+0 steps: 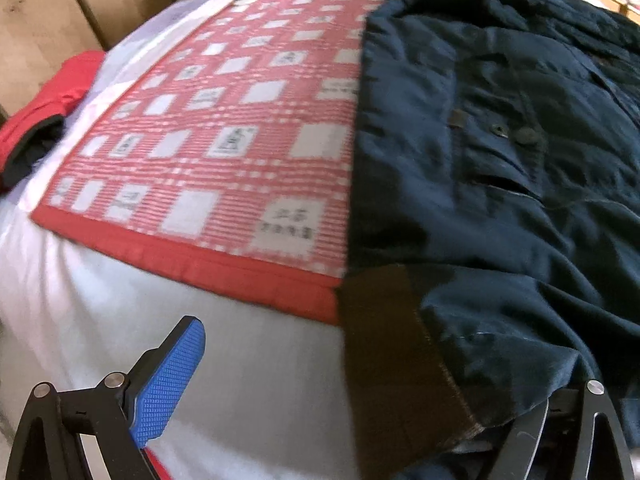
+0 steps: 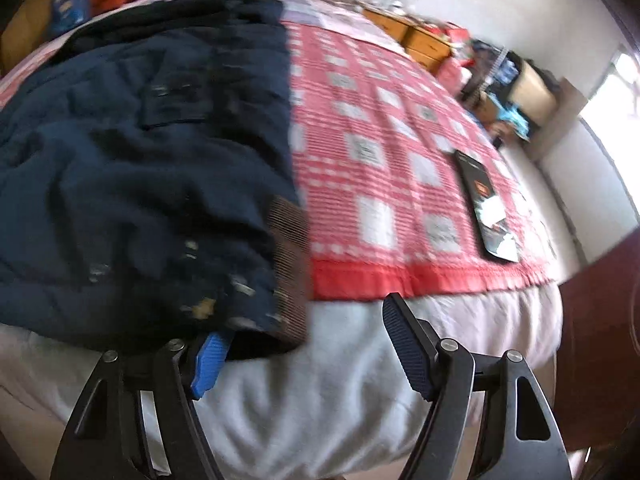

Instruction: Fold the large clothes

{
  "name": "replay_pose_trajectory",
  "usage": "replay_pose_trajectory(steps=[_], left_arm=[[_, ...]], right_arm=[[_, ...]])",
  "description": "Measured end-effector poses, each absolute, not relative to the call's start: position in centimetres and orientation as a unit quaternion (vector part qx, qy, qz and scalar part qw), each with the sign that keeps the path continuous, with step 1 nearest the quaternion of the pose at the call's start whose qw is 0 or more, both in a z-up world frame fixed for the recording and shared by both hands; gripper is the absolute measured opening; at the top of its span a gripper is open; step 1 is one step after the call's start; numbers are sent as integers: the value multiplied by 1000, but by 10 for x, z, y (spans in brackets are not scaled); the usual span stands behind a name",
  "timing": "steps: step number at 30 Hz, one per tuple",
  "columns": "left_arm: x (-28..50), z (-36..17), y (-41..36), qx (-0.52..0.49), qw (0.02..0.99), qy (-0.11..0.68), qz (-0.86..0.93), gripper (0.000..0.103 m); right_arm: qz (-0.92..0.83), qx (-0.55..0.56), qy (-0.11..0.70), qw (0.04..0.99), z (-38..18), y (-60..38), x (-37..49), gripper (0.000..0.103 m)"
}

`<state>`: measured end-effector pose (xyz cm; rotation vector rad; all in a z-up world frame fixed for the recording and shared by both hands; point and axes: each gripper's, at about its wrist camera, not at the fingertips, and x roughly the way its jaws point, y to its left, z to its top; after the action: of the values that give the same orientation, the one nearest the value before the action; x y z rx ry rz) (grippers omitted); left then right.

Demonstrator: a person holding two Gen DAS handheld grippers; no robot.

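Note:
A large dark navy jacket (image 1: 500, 152) lies spread on a red-and-white checked mat (image 1: 224, 120) on a bed; it also shows in the right wrist view (image 2: 140, 152). Its brown ribbed hem (image 1: 392, 360) hangs over the bed's near edge. My left gripper (image 1: 360, 392) is open, with the hem between its blue left finger (image 1: 168, 384) and its right finger, which the cloth hides. My right gripper (image 2: 304, 352) is open at the jacket's other hem corner (image 2: 288, 264); its left finger (image 2: 208, 364) sits under the cloth edge.
A white sheet (image 2: 320, 400) covers the bed front. A black flat packet (image 2: 484, 204) lies on the mat (image 2: 400, 160) at the right. Red clothing (image 1: 44, 112) sits at the bed's left edge. Wooden furniture and clutter stand behind (image 2: 424, 40).

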<state>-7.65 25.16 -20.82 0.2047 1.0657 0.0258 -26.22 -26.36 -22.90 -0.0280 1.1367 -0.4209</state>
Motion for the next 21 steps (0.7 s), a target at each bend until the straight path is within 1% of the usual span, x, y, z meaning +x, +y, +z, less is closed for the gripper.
replay_pose_trajectory(steps=[3, 6, 7, 8, 9, 10, 11, 12, 13, 14, 15, 17, 18, 19, 21], left_arm=[[-77, -214, 249, 104, 855, 508, 9, 94], [-77, -216, 266, 93, 857, 505, 38, 94], [-78, -216, 271, 88, 857, 506, 39, 94], [-78, -217, 273, 87, 857, 507, 35, 92], [-80, -217, 270, 97, 858, 504, 26, 86], [-81, -216, 266, 103, 858, 504, 15, 82], [-82, -216, 261, 103, 857, 504, 3, 73], [-82, -216, 257, 105, 858, 503, -8, 58], [-81, -217, 249, 108, 856, 504, -29, 52], [-81, -218, 244, 111, 855, 505, -37, 43], [-79, -220, 239, 114, 853, 507, -47, 37], [-73, -226, 237, 112, 849, 513, -53, 37], [-69, -229, 240, 102, 847, 519, -54, 35], [-67, -229, 242, 95, 846, 521, -56, 33], [-67, -227, 246, 89, 847, 521, -54, 19]], right_arm=[[-216, 8, 518, 828, -227, -279, -256, 76], [-246, 77, 498, 828, -222, -303, -261, 75], [-246, 80, 506, 823, -224, -302, -258, 75], [-235, 67, 513, 823, -227, -297, -255, 68], [-214, 44, 522, 825, -229, -287, -249, 54], [-203, 36, 525, 826, -231, -282, -246, 48], [-199, 36, 525, 826, -232, -280, -244, 42], [-195, 43, 526, 826, -233, -279, -241, 37], [-194, 51, 527, 826, -234, -280, -238, 35], [-195, 55, 528, 825, -235, -280, -236, 32], [-195, 56, 528, 824, -236, -280, -235, 32], [-192, 64, 532, 822, -237, -284, -232, 30], [-192, 66, 533, 821, -237, -287, -232, 26], [-191, 73, 533, 821, -236, -290, -232, 25], [-188, 75, 534, 821, -234, -291, -236, 23]])
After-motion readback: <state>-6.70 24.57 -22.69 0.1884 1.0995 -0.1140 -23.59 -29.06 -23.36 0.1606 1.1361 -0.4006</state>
